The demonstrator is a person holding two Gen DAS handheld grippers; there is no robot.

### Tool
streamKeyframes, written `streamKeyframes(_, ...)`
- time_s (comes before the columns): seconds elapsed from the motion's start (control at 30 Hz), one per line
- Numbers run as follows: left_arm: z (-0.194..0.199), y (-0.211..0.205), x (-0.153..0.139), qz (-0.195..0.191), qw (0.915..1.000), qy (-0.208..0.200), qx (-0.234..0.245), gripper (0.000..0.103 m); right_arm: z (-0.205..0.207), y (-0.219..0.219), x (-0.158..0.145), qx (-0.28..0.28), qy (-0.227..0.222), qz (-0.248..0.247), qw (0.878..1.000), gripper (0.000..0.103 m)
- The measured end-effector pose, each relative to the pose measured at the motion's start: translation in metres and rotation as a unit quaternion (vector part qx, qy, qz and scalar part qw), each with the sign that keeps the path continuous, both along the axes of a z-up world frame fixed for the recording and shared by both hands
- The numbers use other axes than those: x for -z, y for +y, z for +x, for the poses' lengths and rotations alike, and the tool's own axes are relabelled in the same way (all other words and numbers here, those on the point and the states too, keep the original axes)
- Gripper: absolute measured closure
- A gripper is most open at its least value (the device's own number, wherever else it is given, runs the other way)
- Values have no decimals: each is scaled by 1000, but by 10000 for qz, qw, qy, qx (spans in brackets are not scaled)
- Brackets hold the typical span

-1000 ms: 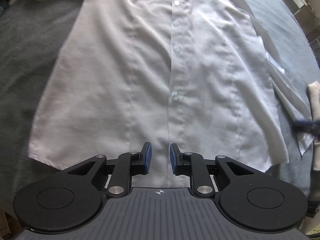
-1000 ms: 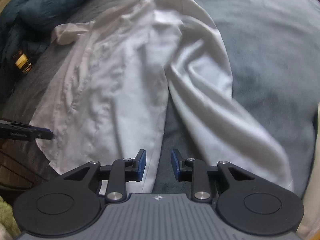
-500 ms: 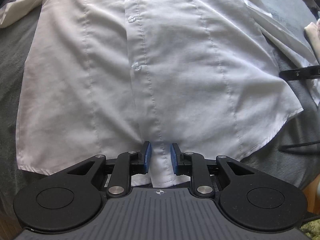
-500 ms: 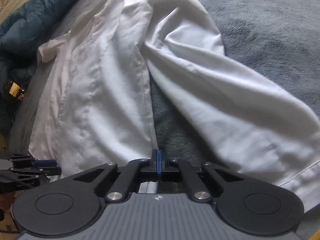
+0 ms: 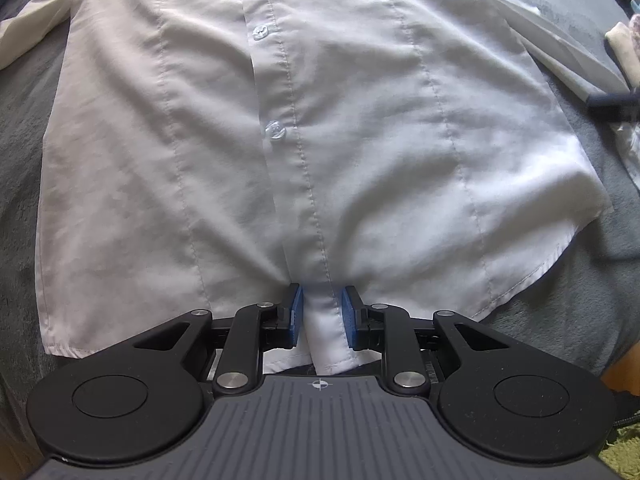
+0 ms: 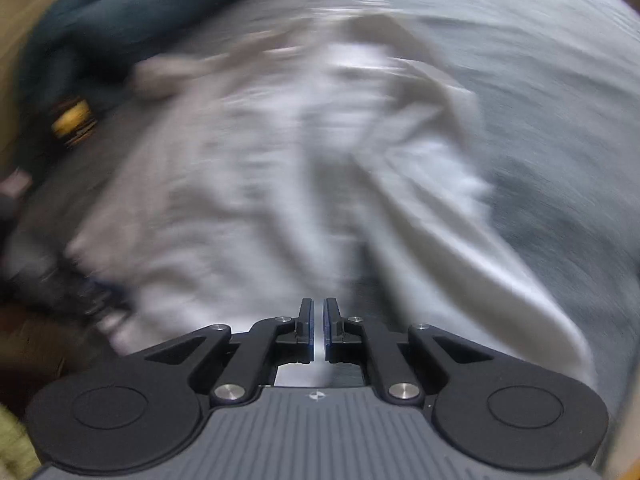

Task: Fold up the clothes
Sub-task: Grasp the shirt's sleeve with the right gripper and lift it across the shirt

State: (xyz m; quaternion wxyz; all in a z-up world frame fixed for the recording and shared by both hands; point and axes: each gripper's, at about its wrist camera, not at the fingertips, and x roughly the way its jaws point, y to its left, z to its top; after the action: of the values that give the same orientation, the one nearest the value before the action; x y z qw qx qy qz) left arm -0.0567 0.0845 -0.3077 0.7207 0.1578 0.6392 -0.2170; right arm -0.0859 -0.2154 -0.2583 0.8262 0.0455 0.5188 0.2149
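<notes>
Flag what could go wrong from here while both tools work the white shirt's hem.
1. The left tool straddles the button placket of the white shirt with its pads apart. Closing here may bunch the hem, and lifting first would leave it behind.
2. The right tool shows only a thin white sliver between nearly shut pads, in a blurred view. That hold could slip.
3. The loose sleeve could drag and tuck under the fold.

Bare grey blanket [image 5: 24, 128] lies free on both sides of the white shirt [image 5: 360, 140]; a dark quilt [image 6: 104, 40] crowds one far corner.
</notes>
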Motion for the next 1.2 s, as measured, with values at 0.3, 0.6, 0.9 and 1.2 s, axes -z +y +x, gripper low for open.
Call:
streamKeyframes(0.3,3,11,-4,-99,9998,121,141,81,-16,10,27,-854,668,-259,9938,96)
streamKeyframes(0.6,25,29,-52,-497,9983,-254,189,81,14,-35,-14,1052,-116,-972,9896,66)
streamKeyframes(0.9,88,-43,-48,-1476,9809,-961,824,80,34,-55,29,883,760,-1833,9761,40)
streamKeyframes(1.2,120,-129,-12,-1777,9674,-1210,1339,80,66,-40,-5,401,65,-3940,9182,101)
